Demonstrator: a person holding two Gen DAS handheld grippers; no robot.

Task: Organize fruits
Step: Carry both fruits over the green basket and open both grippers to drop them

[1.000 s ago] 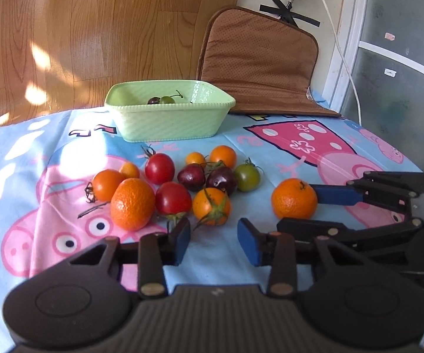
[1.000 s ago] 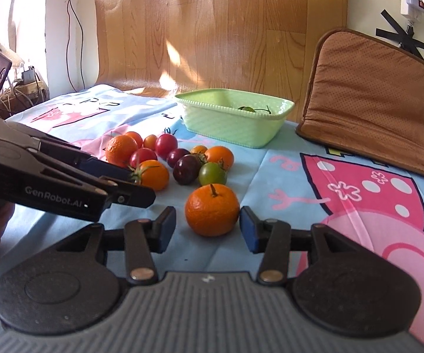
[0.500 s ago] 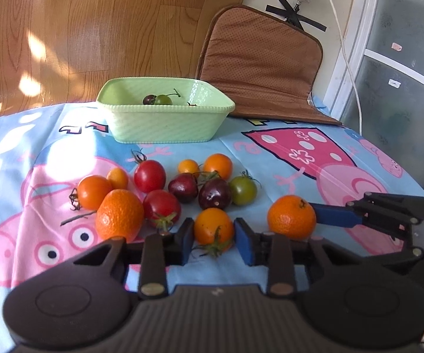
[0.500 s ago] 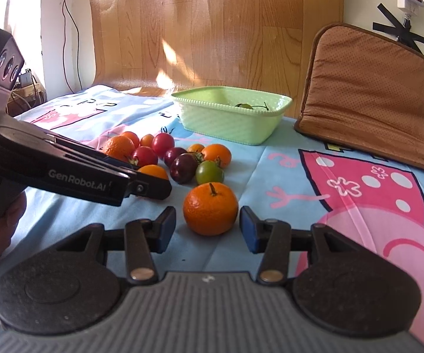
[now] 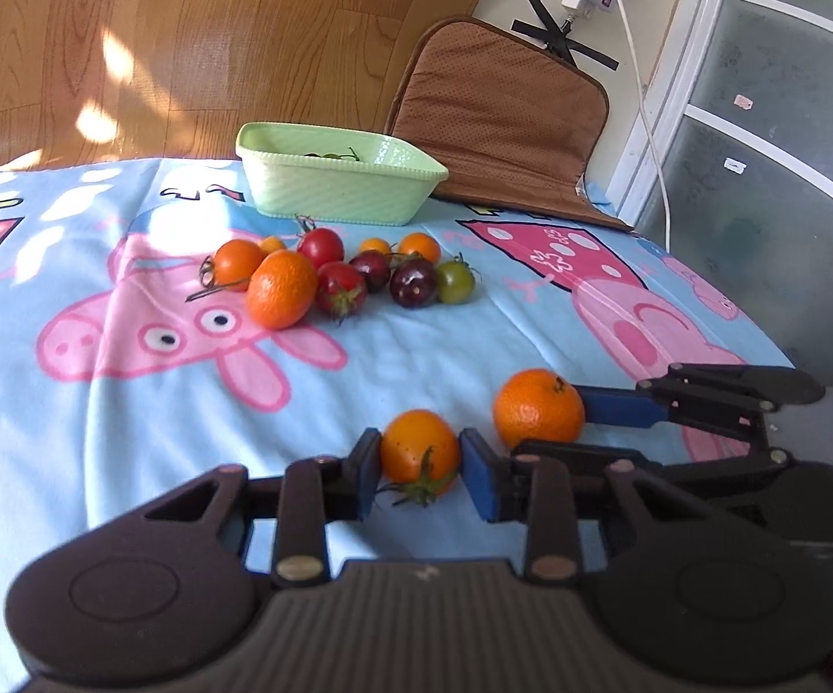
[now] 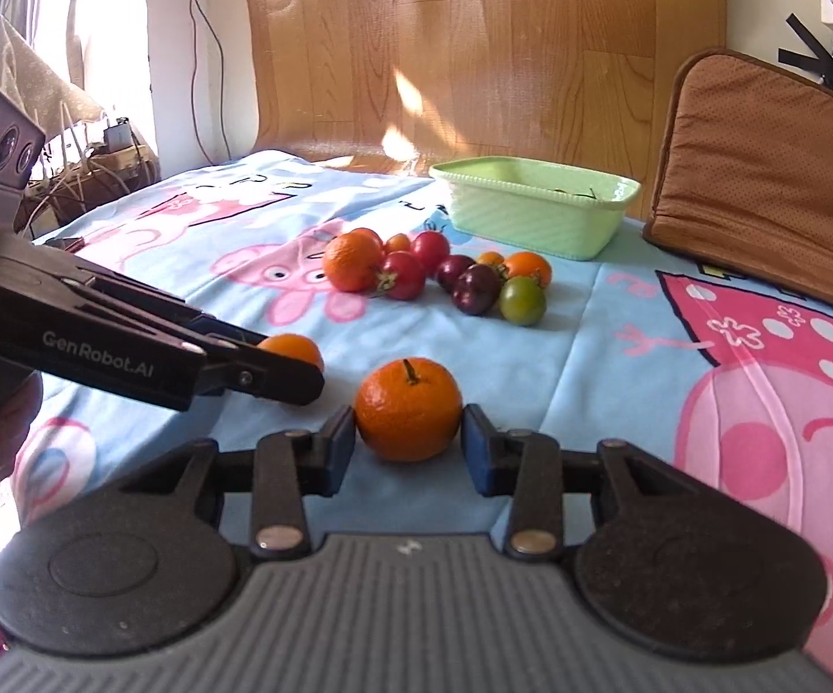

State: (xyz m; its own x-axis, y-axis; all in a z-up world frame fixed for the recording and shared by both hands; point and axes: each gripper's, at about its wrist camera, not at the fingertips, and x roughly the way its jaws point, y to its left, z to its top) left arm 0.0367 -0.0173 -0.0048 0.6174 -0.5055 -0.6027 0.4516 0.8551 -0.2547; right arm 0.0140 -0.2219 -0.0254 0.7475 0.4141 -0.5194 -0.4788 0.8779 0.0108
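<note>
My left gripper [image 5: 419, 476] is shut on an orange tomato [image 5: 419, 453] with a green stem and holds it above the cloth; that tomato also shows in the right wrist view [image 6: 292, 349] behind the left gripper's fingers. My right gripper [image 6: 408, 450] is shut on a mandarin [image 6: 408, 409], which also shows in the left wrist view [image 5: 538, 407]. A pile of tomatoes and a second mandarin [image 5: 279, 295] lies on the cloth. A green basket [image 5: 338, 179] with a few small fruits stands behind the pile.
A blue cartoon-pig tablecloth [image 5: 127, 404] covers the table. A brown cushion [image 5: 503, 115] leans against the wall at the back right. A white cable [image 5: 647, 115] hangs by the glass door. The table's right edge [image 5: 774, 346] is close to the right gripper.
My left gripper closed on the orange tomato and drew it back from the pile. My right gripper closed on the mandarin and pulled back with it.
</note>
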